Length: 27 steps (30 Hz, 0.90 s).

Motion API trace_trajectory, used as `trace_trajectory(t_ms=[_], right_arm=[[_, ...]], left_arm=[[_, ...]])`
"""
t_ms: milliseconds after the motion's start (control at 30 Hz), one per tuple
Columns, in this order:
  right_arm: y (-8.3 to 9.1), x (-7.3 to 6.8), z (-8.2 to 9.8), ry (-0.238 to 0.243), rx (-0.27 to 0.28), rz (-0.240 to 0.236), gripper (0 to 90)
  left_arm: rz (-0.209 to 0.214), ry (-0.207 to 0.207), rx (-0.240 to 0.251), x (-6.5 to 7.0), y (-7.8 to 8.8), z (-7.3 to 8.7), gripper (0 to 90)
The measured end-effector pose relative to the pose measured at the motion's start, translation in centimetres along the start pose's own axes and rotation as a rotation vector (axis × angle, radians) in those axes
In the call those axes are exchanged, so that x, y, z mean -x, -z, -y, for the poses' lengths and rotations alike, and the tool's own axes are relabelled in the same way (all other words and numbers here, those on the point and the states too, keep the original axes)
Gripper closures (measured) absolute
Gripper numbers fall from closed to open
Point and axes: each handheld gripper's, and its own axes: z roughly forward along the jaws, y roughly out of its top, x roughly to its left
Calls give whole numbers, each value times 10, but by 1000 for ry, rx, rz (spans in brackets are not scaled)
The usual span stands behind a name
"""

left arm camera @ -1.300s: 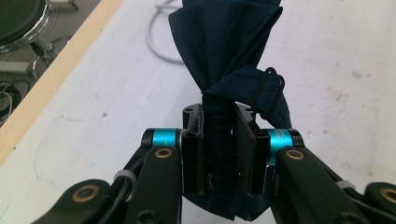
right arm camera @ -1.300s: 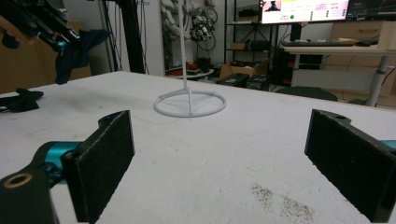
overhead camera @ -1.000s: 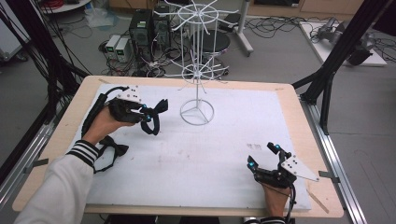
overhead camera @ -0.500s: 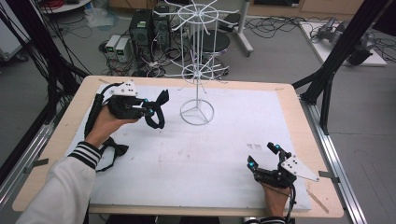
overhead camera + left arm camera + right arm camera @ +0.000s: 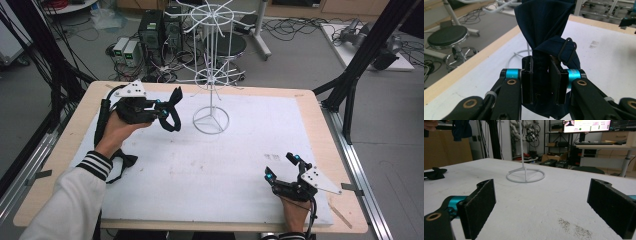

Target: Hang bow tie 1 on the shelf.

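Navy strap (image 5: pixel 544 37) sits clamped in left gripper (image 5: pixel 162 107); right gripper (image 5: pixel 282 167) jaws gape wide.

Navy cloth strap (image 5: pixel 544 30) w/ black slider ring. Both grippers black w/ cyan joints: left gripper (image 5: pixel 167 107), right gripper (image 5: pixel 282 167). Wire rack (image 5: pixel 211 75) white. Bench (image 5: pixel 65 150) pale wood edge, white top sheet. Sleeve (image 5: pixel 75 190) white, black-striped cuff.

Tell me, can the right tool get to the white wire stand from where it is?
Probably yes. The right tool is open and holds nothing, and bare white mat lies between it and the white wire stand, with nothing in the way.
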Motion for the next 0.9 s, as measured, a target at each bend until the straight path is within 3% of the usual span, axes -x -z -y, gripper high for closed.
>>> trace_trajectory(t_ms=[400,600,900], right_arm=[[0,0,0,1,1,1,75],[0,0,0,-1,0,0,75],[0,0,0,0,3,0,75]], left_arm=[[-22,32,45,-4,3,-13,740],[-31,57,60,0,0,-23,740],[-51,52,61,9,-9,-36,740]])
